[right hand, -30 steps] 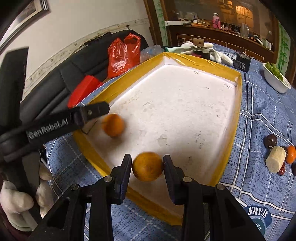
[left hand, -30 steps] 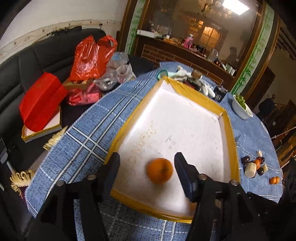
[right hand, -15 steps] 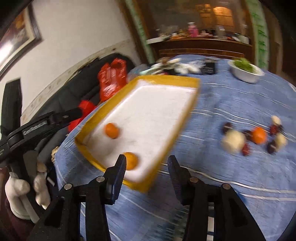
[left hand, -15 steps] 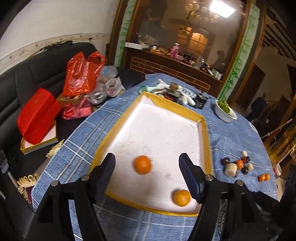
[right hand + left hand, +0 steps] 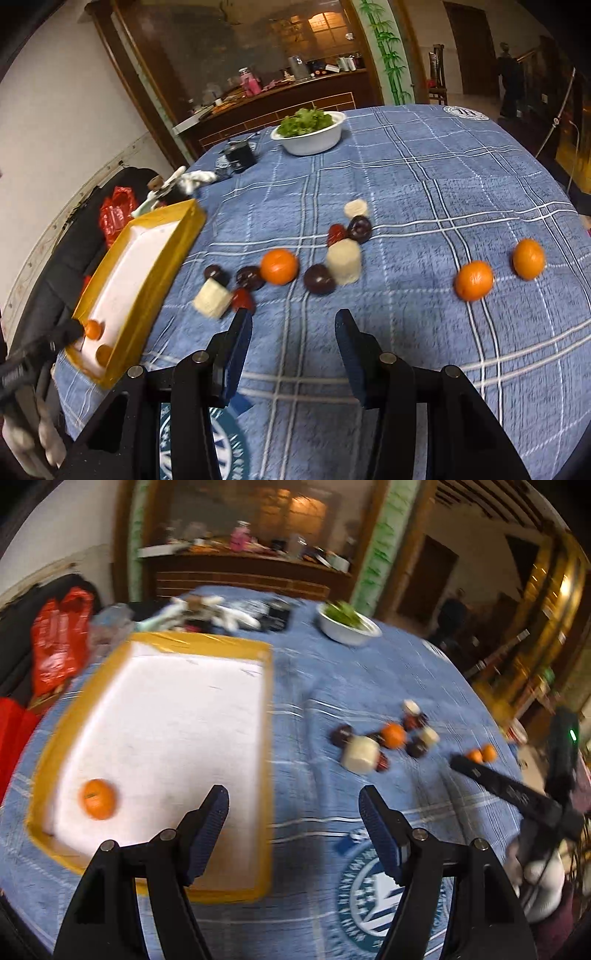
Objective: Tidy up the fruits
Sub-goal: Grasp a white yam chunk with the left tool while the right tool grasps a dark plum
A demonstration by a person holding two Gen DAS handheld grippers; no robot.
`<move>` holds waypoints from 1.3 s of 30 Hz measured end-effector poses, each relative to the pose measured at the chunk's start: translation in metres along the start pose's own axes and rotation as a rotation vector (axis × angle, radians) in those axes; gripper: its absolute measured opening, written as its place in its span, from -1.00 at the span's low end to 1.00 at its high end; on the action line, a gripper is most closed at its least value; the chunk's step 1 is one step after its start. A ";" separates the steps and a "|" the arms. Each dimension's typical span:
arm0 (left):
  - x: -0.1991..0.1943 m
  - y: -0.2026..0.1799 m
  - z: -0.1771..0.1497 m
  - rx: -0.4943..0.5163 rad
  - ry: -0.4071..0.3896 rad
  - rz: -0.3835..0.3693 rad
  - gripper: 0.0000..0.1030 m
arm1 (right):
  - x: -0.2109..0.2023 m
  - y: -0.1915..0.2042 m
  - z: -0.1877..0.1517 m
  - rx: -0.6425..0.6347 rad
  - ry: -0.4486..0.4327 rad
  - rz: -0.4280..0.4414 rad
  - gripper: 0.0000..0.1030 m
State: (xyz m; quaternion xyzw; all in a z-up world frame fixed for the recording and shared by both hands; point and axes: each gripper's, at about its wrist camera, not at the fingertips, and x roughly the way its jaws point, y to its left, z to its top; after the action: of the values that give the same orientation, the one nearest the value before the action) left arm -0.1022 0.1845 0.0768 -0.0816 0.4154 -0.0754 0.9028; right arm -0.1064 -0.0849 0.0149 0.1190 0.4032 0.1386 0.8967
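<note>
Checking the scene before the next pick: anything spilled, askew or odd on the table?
Nothing spilled or damaged. The yellow tray holds two oranges; the rest of the fruit lies loose on the blue cloth: a mixed cluster around one orange and two more oranges off to its right. Both claws are open and empty.

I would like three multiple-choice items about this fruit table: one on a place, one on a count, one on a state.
1. Where is the white bowl of greens?
A. in the tray
B. on the blue tablecloth
C. on the sofa

2. How many oranges lie in the yellow tray?
A. two
B. four
C. none

3. The right gripper is
A. shut on an orange
B. open, holding nothing
C. shut on a plum

Key: 1 B, it stands on the cloth; 2 A, two show at the tray's near end; 3 B, only cloth shows between its fingers.
</note>
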 end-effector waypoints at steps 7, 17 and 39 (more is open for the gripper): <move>0.047 -0.045 0.010 0.101 0.055 -0.041 0.40 | 0.040 -0.009 0.011 0.007 0.042 -0.030 -0.02; 0.107 -0.061 0.026 0.172 0.121 -0.031 0.39 | 0.068 -0.008 0.017 0.012 0.075 -0.030 -0.02; 0.071 -0.038 0.022 0.084 0.048 -0.085 -0.32 | 0.052 -0.006 0.012 0.055 0.021 0.020 -0.44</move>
State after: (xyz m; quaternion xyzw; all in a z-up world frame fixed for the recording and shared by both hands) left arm -0.0425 0.1352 0.0466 -0.0593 0.4296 -0.1332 0.8912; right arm -0.0627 -0.0742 -0.0152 0.1459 0.4151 0.1376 0.8874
